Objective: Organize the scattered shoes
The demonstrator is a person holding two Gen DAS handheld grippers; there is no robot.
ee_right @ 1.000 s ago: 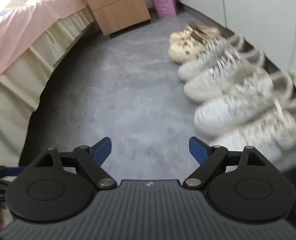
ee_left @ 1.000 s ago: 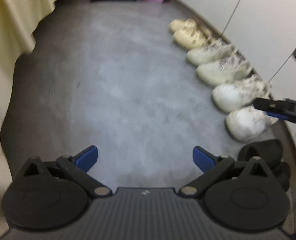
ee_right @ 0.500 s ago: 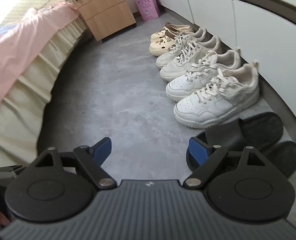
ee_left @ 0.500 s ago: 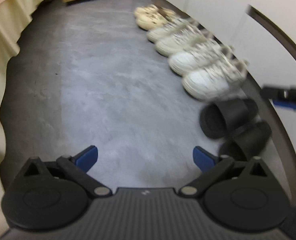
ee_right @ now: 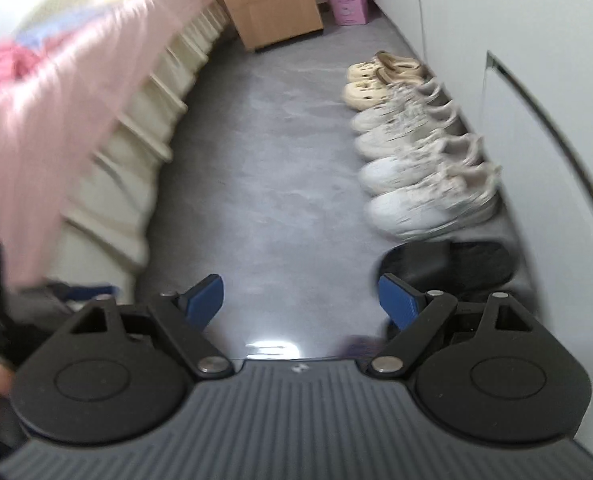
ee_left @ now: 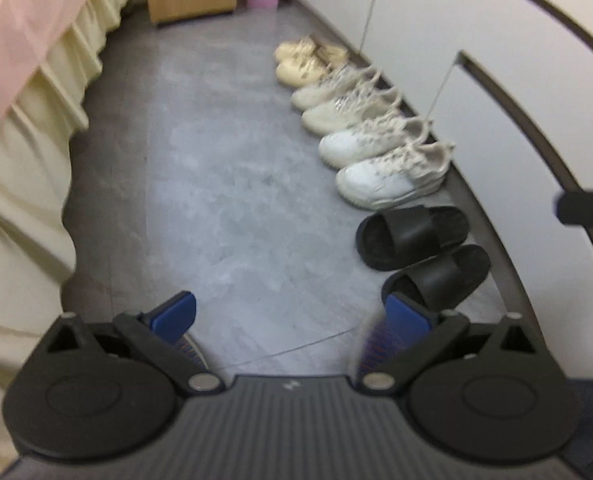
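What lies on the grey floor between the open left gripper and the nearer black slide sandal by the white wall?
Nothing visible. The left gripper is open and empty, and only bare grey floor separates it from the nearer black slide sandal.

Both wrist views are aimed steeply down from well above the floor (ee_left: 236, 184); the shoe row (ee_left: 376, 144) at frame right is shared.
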